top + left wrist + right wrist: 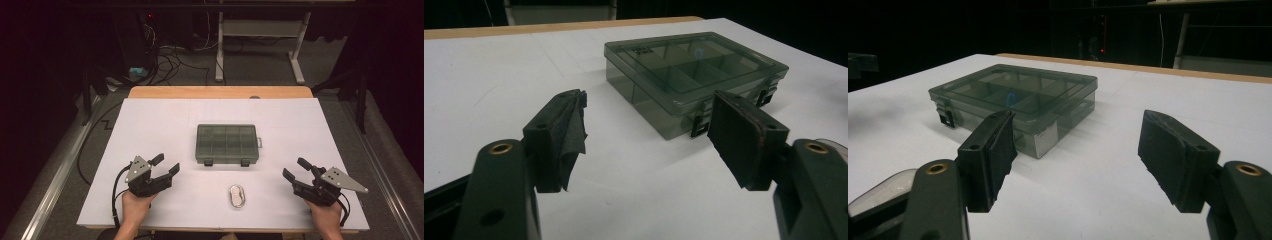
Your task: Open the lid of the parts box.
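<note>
Left tongs (167,169) and right tongs (294,169) sit near the tabletop's (150,120) front corners, both spread wide, holding nothing. Compartment box (227,144) lies shut mid-tabletop: rigid, light, slick plastic; probably best pinched across its side walls. Carabiner (237,196) near front edge.

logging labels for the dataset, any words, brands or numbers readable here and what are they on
Nothing can be read.
Organizer box: a short line of dark print on the lid near one far corner, too small and blurred to read.
Carabiner: no marking can be made out.
Left gripper and right gripper: no marking can be made out.
</note>
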A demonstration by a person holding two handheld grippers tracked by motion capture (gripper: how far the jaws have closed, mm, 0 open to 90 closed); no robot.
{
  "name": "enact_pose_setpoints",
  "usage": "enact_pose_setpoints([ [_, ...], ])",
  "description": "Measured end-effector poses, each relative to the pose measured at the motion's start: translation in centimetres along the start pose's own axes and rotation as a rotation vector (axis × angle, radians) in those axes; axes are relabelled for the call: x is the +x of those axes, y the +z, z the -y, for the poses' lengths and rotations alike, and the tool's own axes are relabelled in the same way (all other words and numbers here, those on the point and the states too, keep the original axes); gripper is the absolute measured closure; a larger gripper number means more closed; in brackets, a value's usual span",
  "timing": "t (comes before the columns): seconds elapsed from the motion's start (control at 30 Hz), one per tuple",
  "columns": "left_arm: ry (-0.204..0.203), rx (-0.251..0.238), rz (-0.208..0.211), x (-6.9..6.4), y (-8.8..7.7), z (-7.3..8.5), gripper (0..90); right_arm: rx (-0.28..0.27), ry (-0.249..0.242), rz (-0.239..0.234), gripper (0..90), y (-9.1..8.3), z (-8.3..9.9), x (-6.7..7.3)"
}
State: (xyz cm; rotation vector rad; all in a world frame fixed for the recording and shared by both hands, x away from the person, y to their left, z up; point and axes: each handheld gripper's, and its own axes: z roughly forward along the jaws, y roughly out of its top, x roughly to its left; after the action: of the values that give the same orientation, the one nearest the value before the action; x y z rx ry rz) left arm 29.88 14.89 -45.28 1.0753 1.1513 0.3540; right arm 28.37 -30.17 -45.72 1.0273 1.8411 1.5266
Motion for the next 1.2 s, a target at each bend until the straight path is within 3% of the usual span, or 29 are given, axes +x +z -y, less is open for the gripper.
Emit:
enact_pose_setpoints([
  [0.37,-0.015,0.001,0.010,-0.1,1.0,0.2,32.7,0.001,0.002,-0.008,31.5,1.1,-0.3,0.0],
  [1.2,0.002,0.035,0.019,-0.8,3.1,1.0,33.8,0.037,0.010,-0.019,32.0,3.5,-0.9,0.3],
])
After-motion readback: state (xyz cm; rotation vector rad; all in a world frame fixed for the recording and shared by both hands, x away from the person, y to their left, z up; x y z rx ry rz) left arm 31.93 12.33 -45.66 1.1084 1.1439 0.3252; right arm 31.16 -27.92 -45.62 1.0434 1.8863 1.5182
